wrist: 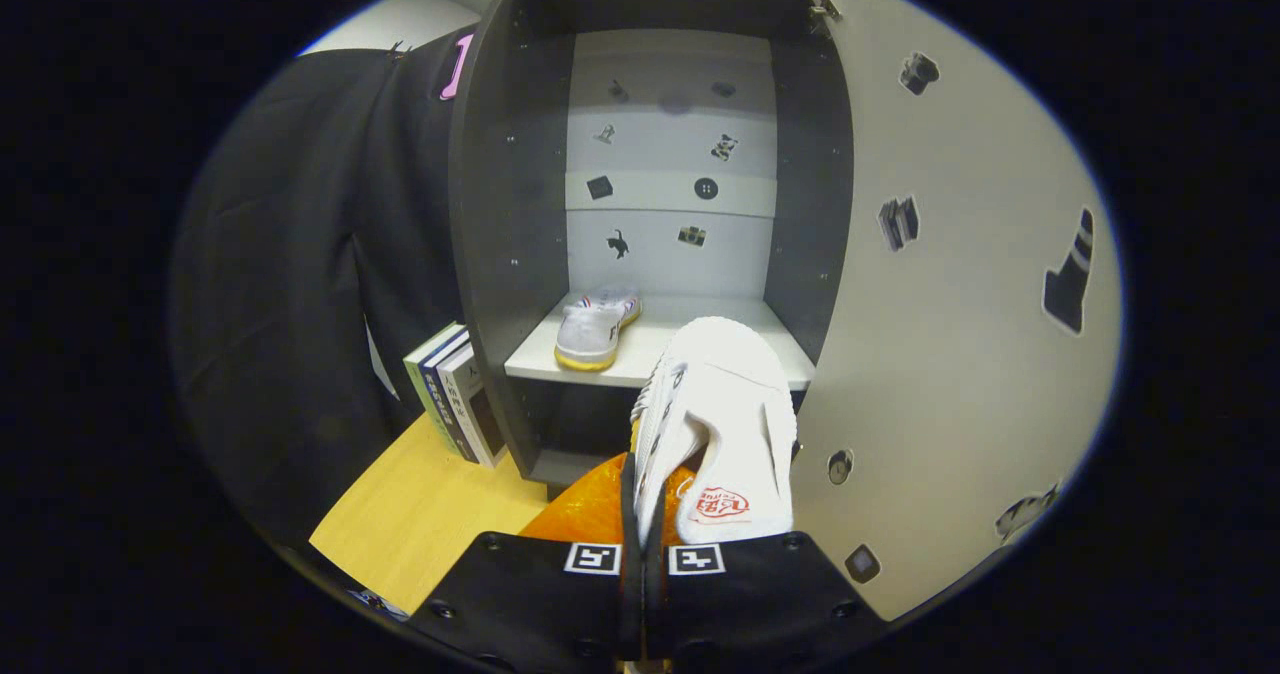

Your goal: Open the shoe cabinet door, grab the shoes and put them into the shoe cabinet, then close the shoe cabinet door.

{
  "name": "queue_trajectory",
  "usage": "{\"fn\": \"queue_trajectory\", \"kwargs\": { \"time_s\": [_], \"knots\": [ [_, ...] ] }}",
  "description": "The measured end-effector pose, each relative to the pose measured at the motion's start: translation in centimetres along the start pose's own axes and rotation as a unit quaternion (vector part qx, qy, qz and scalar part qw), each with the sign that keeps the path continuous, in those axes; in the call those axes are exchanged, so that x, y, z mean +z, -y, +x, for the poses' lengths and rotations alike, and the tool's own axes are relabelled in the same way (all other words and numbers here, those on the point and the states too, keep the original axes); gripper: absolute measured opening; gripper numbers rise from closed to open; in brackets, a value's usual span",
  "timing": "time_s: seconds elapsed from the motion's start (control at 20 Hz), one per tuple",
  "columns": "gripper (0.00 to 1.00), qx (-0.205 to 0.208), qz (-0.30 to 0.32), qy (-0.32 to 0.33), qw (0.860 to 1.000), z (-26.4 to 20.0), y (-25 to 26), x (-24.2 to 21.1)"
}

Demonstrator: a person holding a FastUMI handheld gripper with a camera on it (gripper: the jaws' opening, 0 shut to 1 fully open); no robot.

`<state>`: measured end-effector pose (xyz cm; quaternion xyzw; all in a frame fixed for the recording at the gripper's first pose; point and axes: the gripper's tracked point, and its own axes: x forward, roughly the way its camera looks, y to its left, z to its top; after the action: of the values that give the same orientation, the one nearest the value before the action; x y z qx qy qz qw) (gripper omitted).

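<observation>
My gripper (644, 559) is clamped on a white sneaker (718, 424), both fingers pinching its side wall; it hangs just before the open shoe cabinet (500, 254); its mate (596, 325) already sits on the shelf (660, 349); the door (950, 304) stands swung wide; books (455, 394) lean beside the cabinet.

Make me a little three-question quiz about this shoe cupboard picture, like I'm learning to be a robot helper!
1. True or false: the dark grey shoe cabinet's pale door is closed.
2. Where does the white sneaker with a yellow sole sit? A) on the wooden floor B) on the cabinet's white shelf C) on the upright books
3. Fill in: the gripper is shut on the white canvas shoe's ____ end.

Key: 1 false, the door stands open. 2 B. 3 heel; its toe points towards the shelf.
</observation>
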<state>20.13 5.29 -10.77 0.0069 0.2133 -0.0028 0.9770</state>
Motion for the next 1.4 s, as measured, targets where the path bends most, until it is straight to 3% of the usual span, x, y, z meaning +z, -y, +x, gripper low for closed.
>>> {"fn": "queue_trajectory", "kwargs": {
  "time_s": [0.3, 0.65, 0.95, 1.1, 1.4],
  "knots": [
    [0.03, -0.002, -0.008, 0.045, 0.999, 4.0, 1.2, 7.7],
    [0.03, -0.022, 0.025, 0.039, 0.999, 13.4, 4.1, 13.2],
    [0.03, -0.035, 0.052, 0.021, 0.998, 21.4, 6.5, 14.3],
    [0.03, -0.042, 0.059, -0.005, 0.997, 24.8, 7.5, 12.9],
    [0.04, -0.04, 0.072, -0.038, 0.996, 28.2, 8.0, 10.6]
  ]
}}
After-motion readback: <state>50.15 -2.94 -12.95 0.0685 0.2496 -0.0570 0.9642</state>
